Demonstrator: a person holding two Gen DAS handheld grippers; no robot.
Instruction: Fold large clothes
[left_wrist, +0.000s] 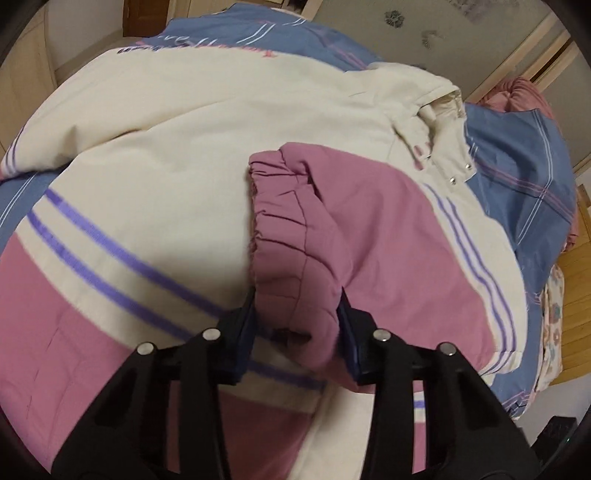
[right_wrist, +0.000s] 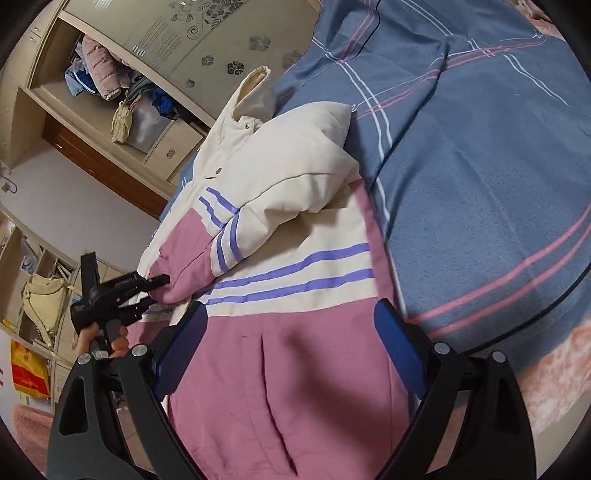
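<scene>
A large padded jacket (left_wrist: 155, 155) in cream and dusty pink, crossed by paired purple stripes, lies spread on a bed covered with a blue sheet (right_wrist: 480, 166) patterned in white and pink lines. In the left wrist view, the left gripper (left_wrist: 297, 314) is clamped on the jacket's pink sleeve (left_wrist: 332, 221), just behind its gathered elastic cuff (left_wrist: 275, 206); the two dark blue fingers (left_wrist: 245, 325) press into the fabric from either side, and the sleeve is folded across the cream body of the garment. The same grip shows from the right wrist view, where the left gripper (right_wrist: 157, 291), held in a bare hand (right_wrist: 110, 339), pinches the pink sleeve end at the jacket's edge. The right gripper (right_wrist: 291, 350) hovers over the pink lower part of the jacket, its blue-padded fingers (right_wrist: 397, 350) spread wide apart with nothing between them but the fabric lying below. The cream hood (right_wrist: 255, 92) with metal snaps points toward a wardrobe (right_wrist: 110, 74) whose open shelf holds piled clothing. A frosted sliding door with floral decoration (right_wrist: 221, 48) stands beside it.
</scene>
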